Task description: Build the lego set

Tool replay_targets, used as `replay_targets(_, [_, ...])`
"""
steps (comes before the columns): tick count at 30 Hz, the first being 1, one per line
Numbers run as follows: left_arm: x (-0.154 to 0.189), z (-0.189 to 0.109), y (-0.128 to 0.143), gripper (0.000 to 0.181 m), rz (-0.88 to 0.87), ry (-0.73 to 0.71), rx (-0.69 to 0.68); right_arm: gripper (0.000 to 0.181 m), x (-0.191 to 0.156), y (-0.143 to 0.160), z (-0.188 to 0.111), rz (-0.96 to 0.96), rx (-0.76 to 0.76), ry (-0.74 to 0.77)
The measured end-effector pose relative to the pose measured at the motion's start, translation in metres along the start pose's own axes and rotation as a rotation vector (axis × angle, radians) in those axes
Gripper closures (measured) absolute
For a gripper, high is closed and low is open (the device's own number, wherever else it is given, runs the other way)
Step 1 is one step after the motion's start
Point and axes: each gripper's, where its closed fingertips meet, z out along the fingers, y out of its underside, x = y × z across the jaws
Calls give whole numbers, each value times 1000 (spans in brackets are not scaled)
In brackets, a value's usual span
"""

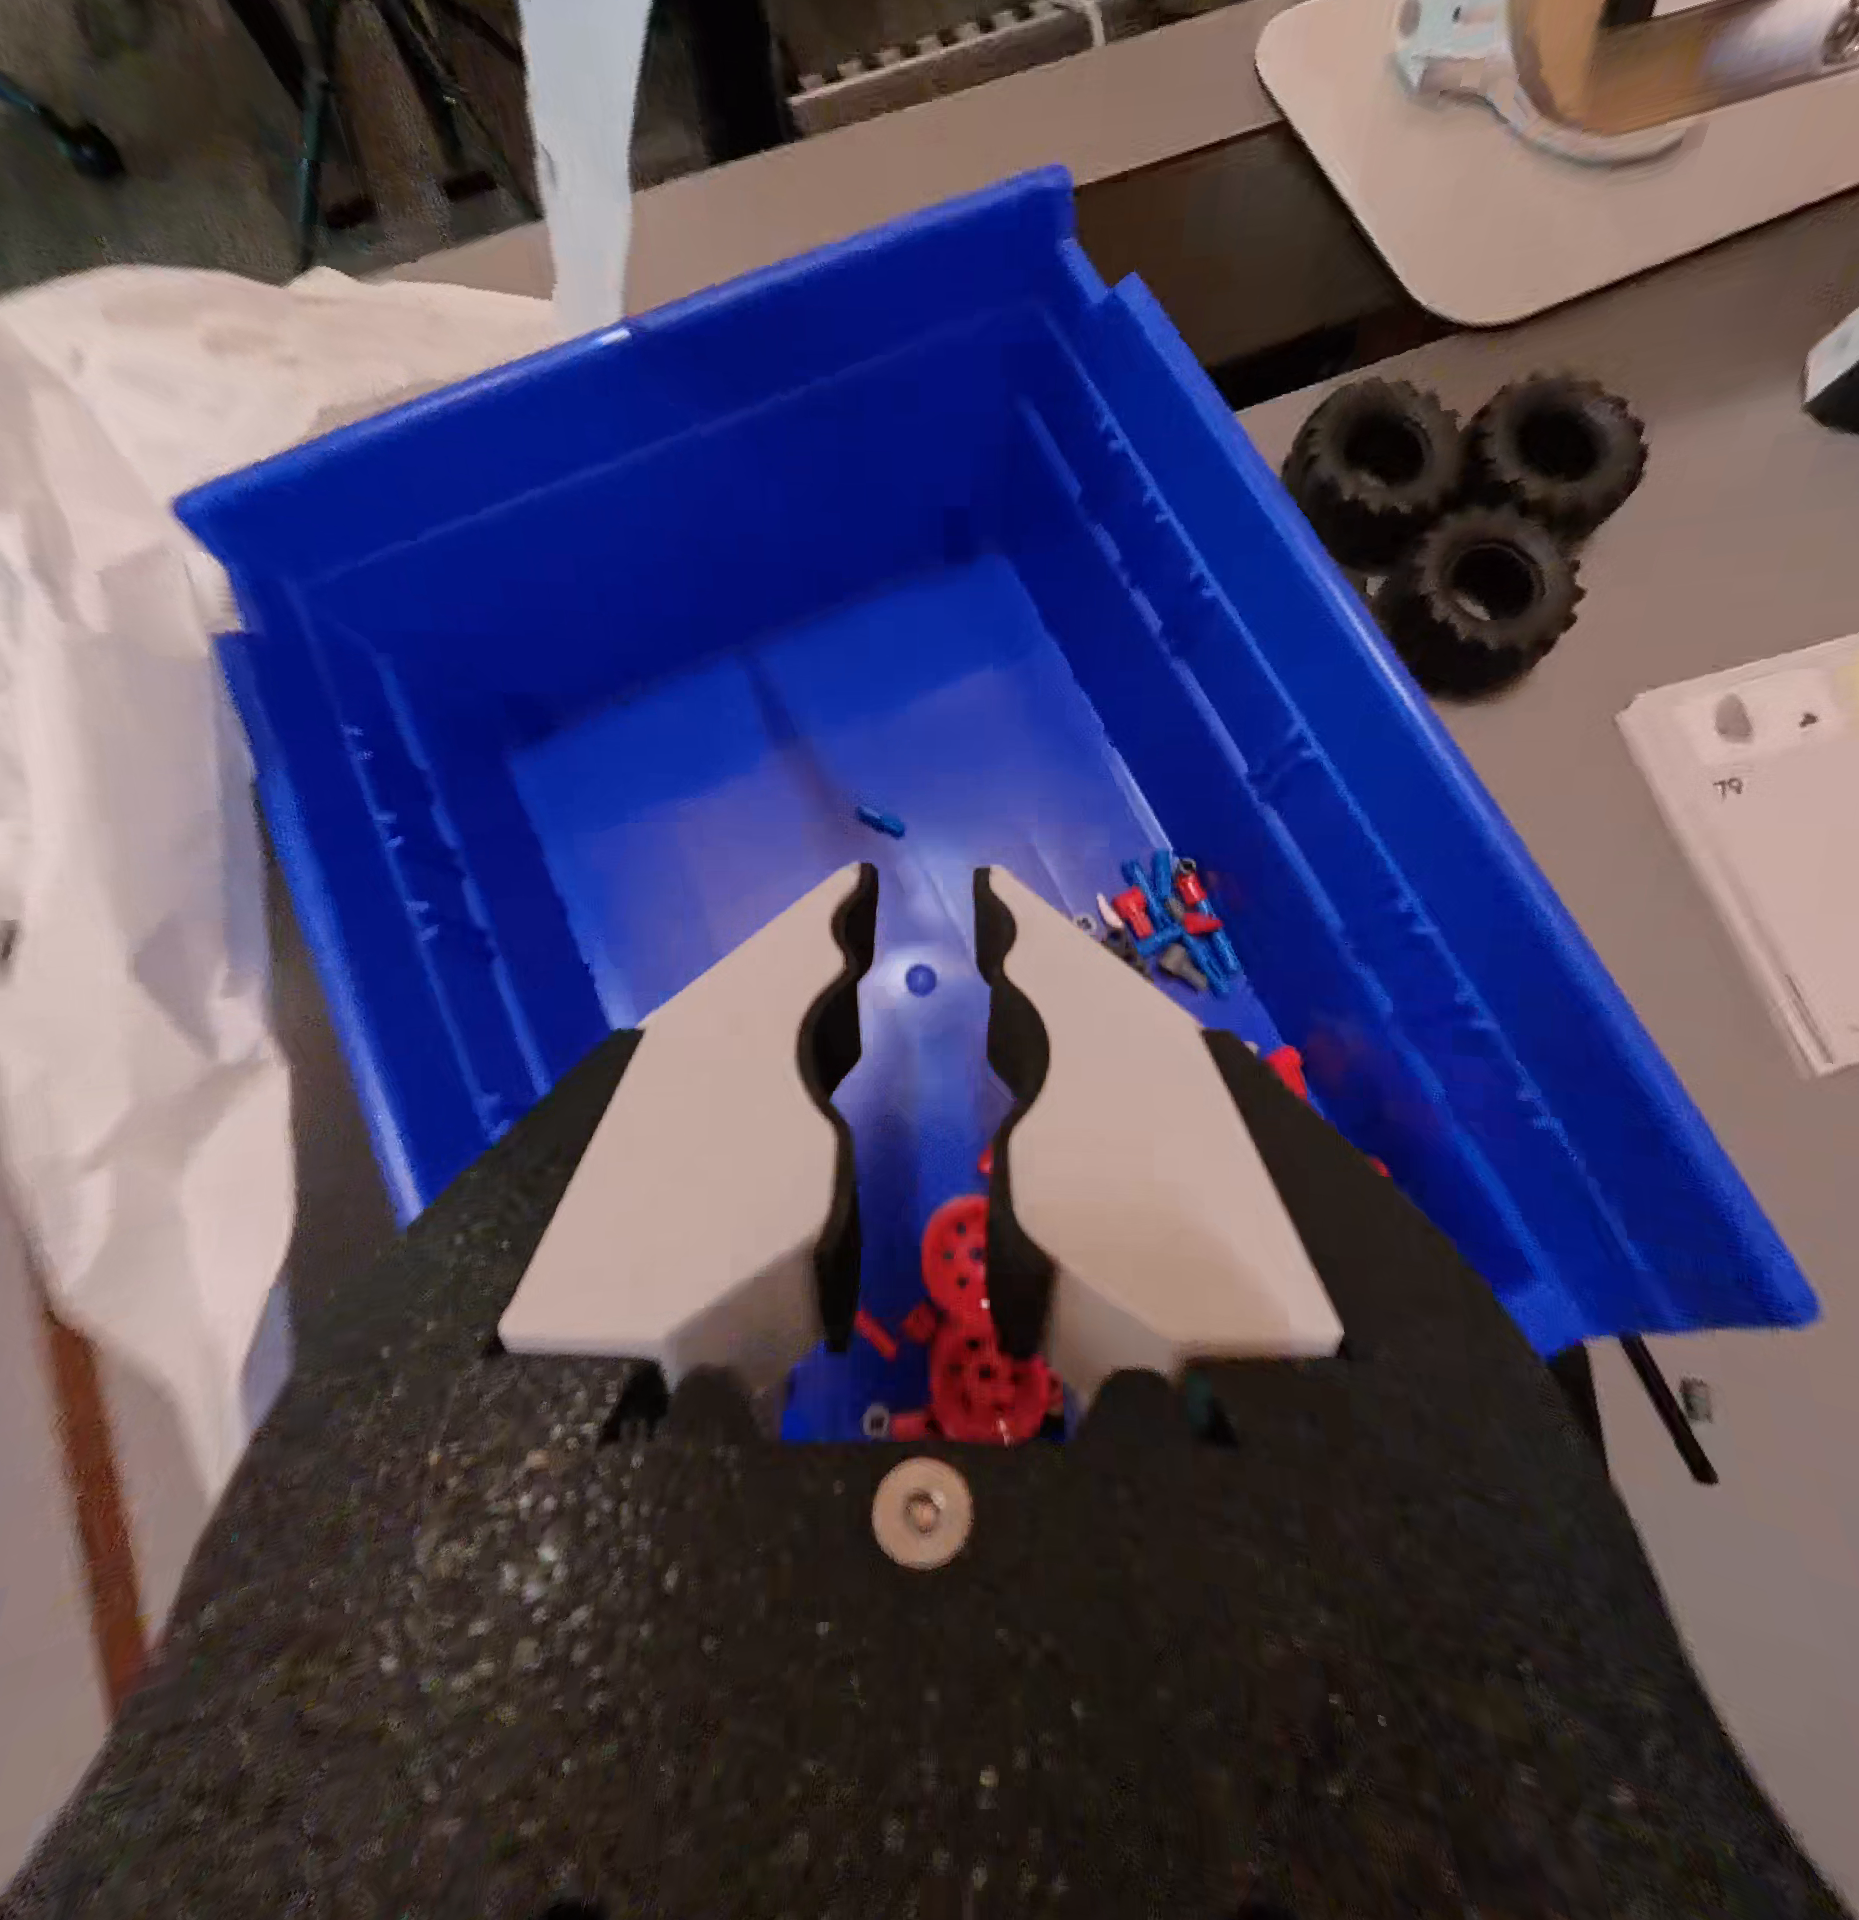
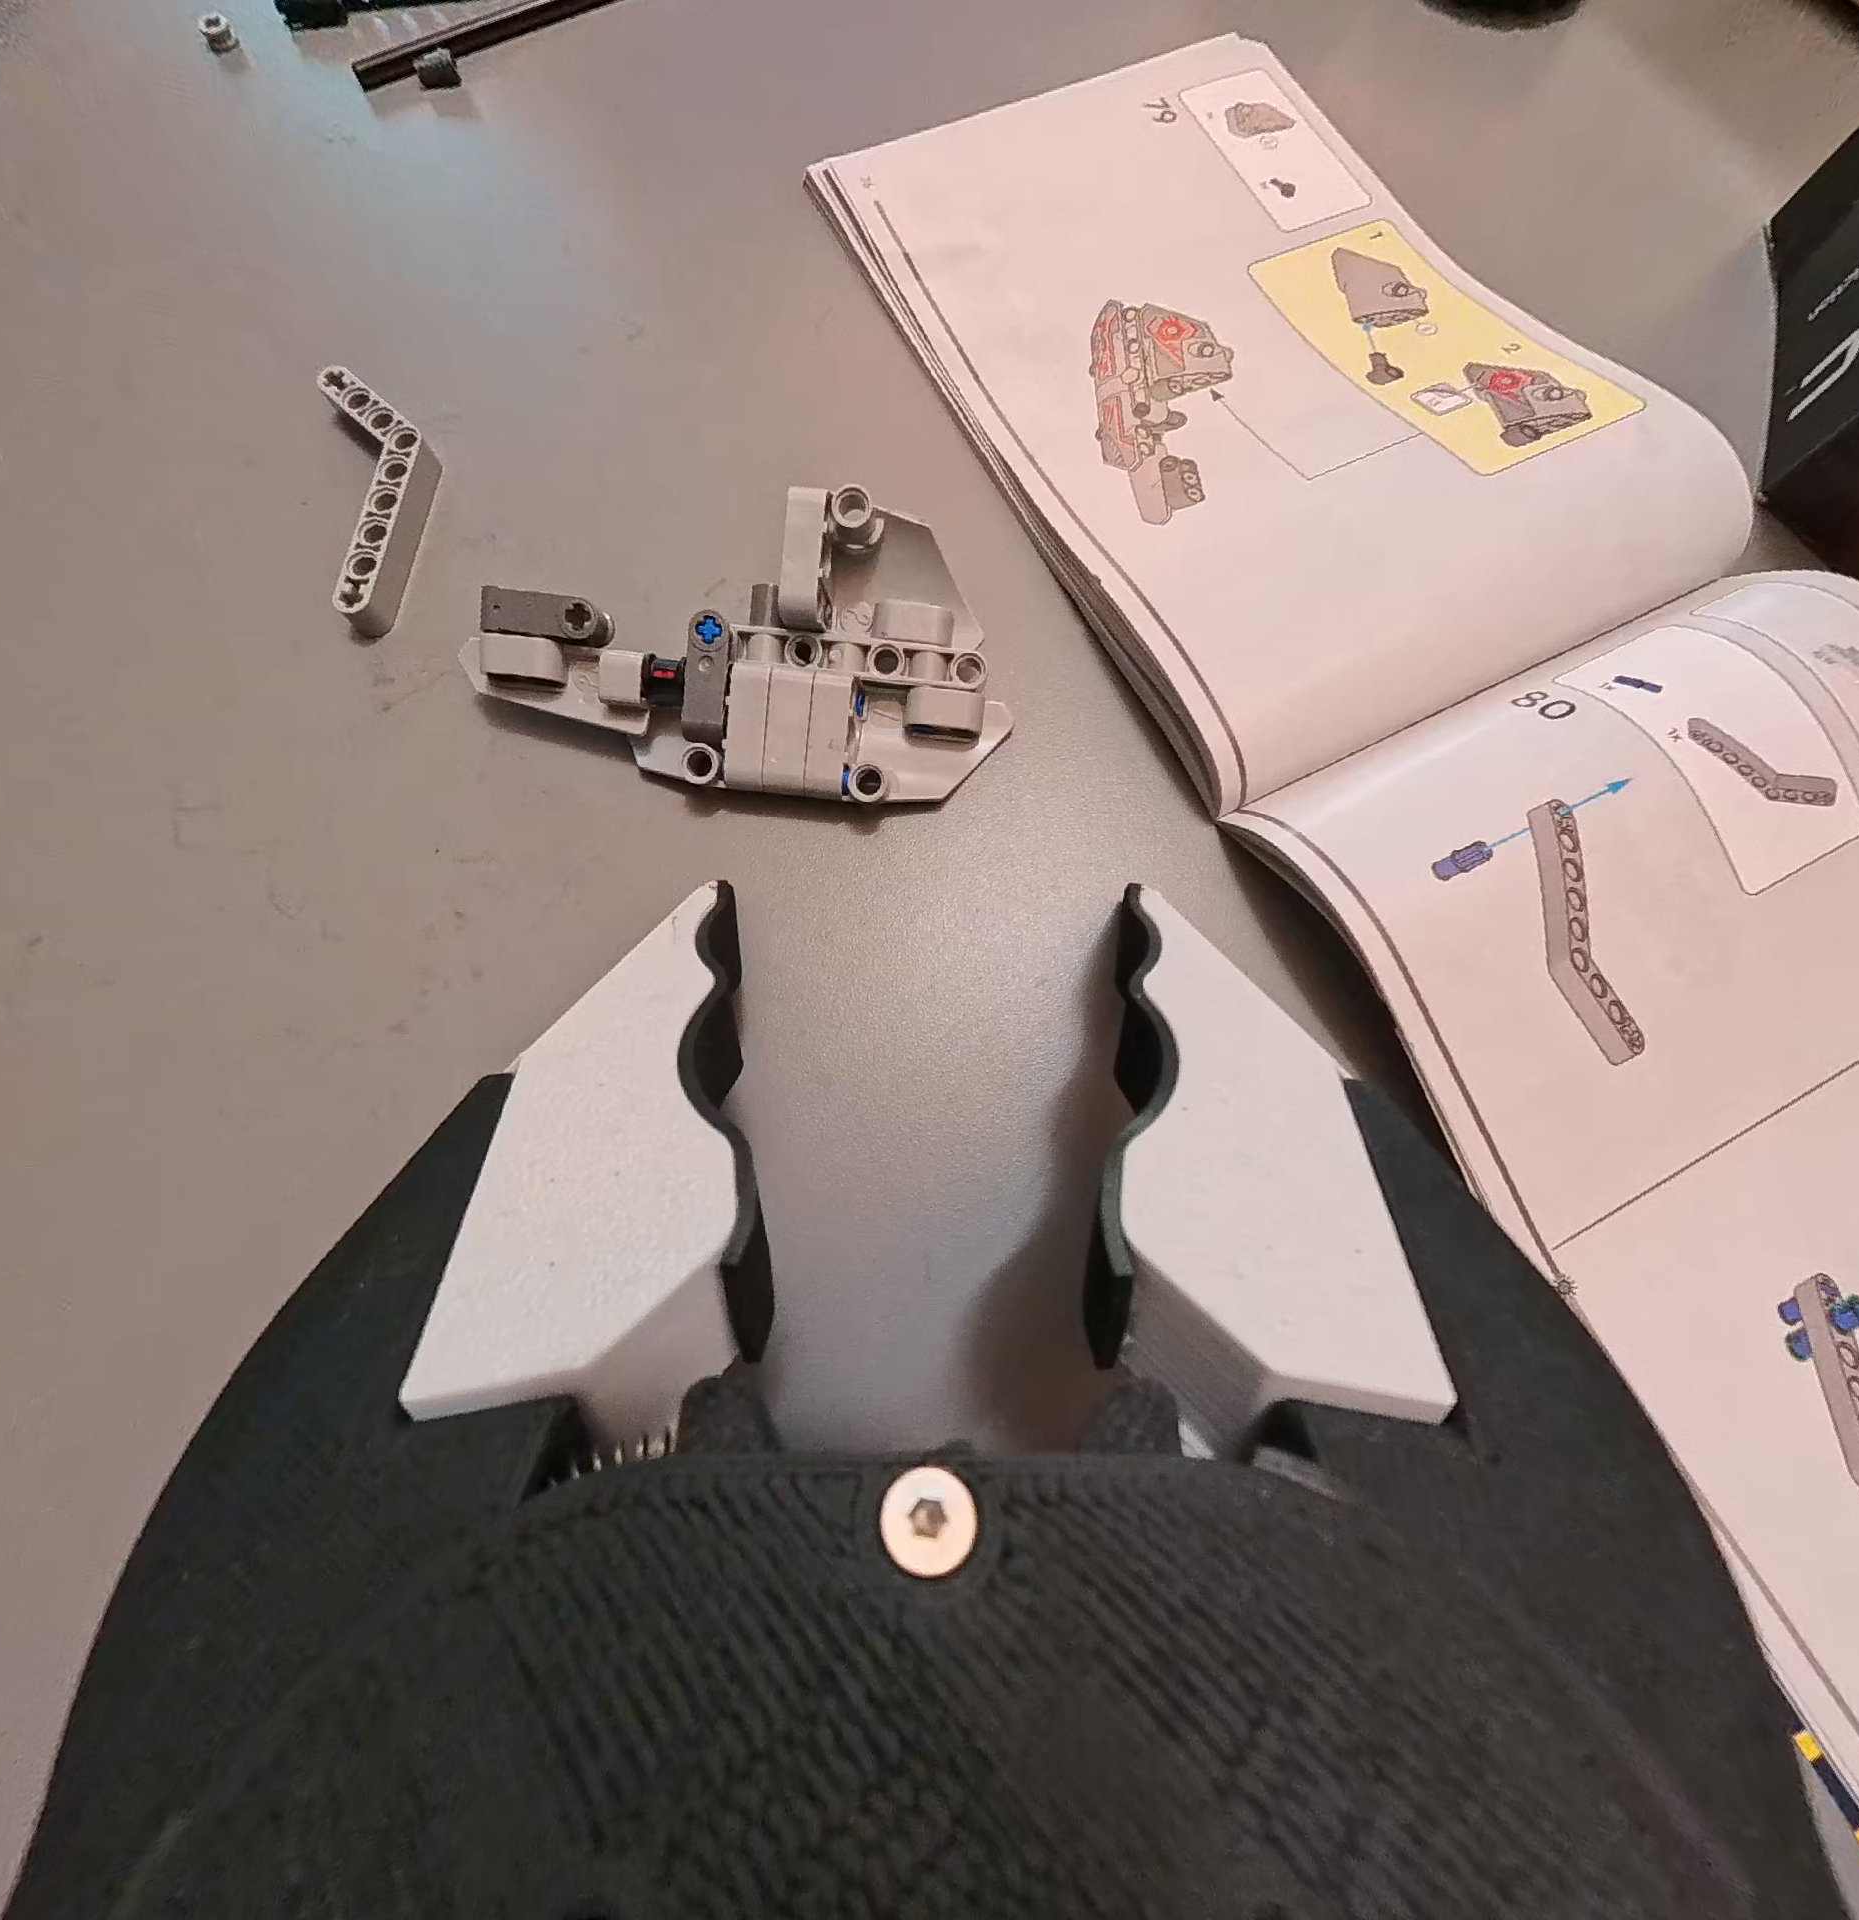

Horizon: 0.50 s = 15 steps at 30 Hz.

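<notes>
My left gripper [image 1: 923, 883] hangs over a blue bin [image 1: 696, 499], open with a narrow gap and empty. The bin holds a pile of small red and blue pins [image 1: 1174, 925], a lone blue pin [image 1: 881, 823] just beyond the tips, and red wheel hubs [image 1: 956, 1226] under the fingers. My right gripper [image 2: 925, 899] is open wide and empty above the grey table. Ahead of it lies a grey partly built assembly [image 2: 779, 665]. A bent grey beam [image 2: 379, 499] lies to its left. The open instruction booklet [image 2: 1320, 416] lies to the right.
Three black tyres [image 1: 1465, 520] lie right of the bin. White crumpled plastic [image 1: 104, 675] lies on its left. The booklet [image 1: 1766, 831] shows at the right edge. A black box [image 2: 1829, 343] stands beyond the booklet. A black axle [image 2: 468, 52] and a small grey bush [image 2: 218, 31] lie far off. My hands' fingertips stand some 45 centimetres from each other. Left tips and right tips are each some 25 centimetres from the black axle [image 2: 468, 52]. The left camera catches it too, in the left wrist view [image 1: 1646, 1360].
</notes>
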Motion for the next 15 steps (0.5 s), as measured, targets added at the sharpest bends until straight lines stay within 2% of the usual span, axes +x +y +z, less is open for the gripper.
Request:
replay_targets(3, [-12, 26, 9, 162, -55, -6, -45, 109, 0, 0, 0, 0, 0, -1])
replay_targets(6, [-10, 48, 17, 160, -66, 21, -75, 109, 0, 0, 0, 0, 0, -1])
replay_targets(10, [-13, 76, 10, 157, -94, -46, -47, 109, 0, 0, 0, 0, 0, 0])
replay_targets(15, [-17, 103, 34, 158, -95, -106, -163, 109, 0, 0, 0, 0, 0, 0])
